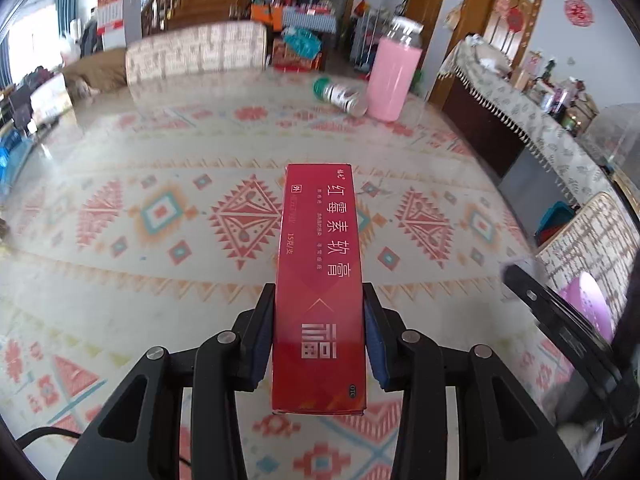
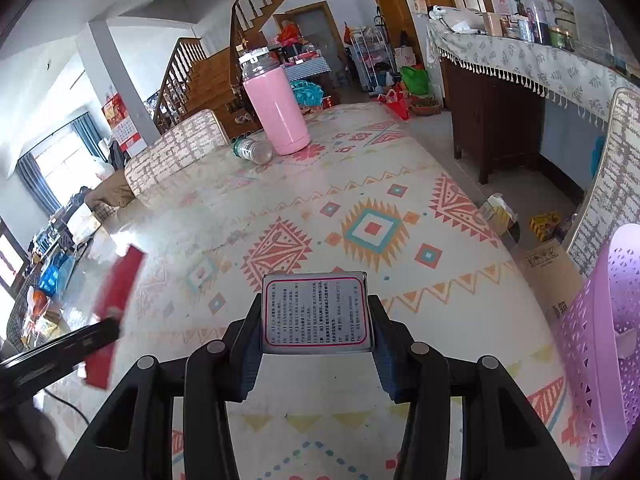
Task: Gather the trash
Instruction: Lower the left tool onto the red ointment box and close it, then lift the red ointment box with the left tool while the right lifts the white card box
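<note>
My left gripper (image 1: 319, 300) is shut on a long red medicine box (image 1: 320, 264) and holds it above the patterned tablecloth (image 1: 160, 208). The same red box (image 2: 116, 300) shows blurred at the left of the right wrist view. My right gripper (image 2: 316, 308) is shut on a small grey box with a red-framed printed label (image 2: 316, 310), held above the table. A purple perforated basket (image 2: 600, 340) stands at the right edge; it also shows in the left wrist view (image 1: 588, 308). An empty plastic bottle with a green cap (image 1: 340, 96) lies on its side at the far end of the table (image 2: 252, 150).
A tall pink thermos (image 1: 390, 76) stands beside the lying bottle (image 2: 276, 112). Chairs with woven backs (image 1: 196, 54) sit at the far side and at the right (image 2: 616, 184). A cloth-covered sideboard (image 2: 520, 60) lines the right wall. Boxes (image 2: 540, 260) sit on the floor.
</note>
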Tool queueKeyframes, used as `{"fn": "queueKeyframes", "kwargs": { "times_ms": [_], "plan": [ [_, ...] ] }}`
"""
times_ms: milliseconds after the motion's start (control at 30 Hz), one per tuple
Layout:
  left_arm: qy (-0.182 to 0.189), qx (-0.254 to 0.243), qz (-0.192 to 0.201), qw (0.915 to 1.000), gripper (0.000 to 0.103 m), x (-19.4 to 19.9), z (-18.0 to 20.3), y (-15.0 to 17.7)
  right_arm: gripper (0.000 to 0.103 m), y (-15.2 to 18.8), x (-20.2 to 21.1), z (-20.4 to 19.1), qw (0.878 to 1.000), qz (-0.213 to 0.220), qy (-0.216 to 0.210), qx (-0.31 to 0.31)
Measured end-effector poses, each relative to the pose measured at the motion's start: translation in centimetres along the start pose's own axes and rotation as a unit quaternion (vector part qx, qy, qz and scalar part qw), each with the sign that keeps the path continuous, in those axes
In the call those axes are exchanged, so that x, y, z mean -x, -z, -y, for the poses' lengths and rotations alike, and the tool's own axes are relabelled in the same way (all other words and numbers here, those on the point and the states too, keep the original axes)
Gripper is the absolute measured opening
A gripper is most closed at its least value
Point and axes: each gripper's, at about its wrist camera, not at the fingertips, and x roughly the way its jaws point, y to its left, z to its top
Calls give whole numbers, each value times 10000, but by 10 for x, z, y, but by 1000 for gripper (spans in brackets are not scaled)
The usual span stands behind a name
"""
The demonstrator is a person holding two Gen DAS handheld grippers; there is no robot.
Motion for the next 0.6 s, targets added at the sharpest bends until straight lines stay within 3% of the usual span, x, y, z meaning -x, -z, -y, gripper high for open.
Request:
{"fn": "queueKeyframes", "kwargs": {
  "times_ms": [200, 400, 600],
  "plan": [
    [-208, -150, 430, 9987, 39, 47, -4, 24, 51, 1, -2, 1, 9999, 7, 120, 22],
    [-202, 137, 629, 9977, 39, 81, -26, 40, 51, 4, -1, -2, 9994, 89, 328, 99],
    [-540, 221, 841, 9947, 39, 103, -45, 52, 51, 12, 10, -14, 9992, 73, 319, 245]
  ]
}}
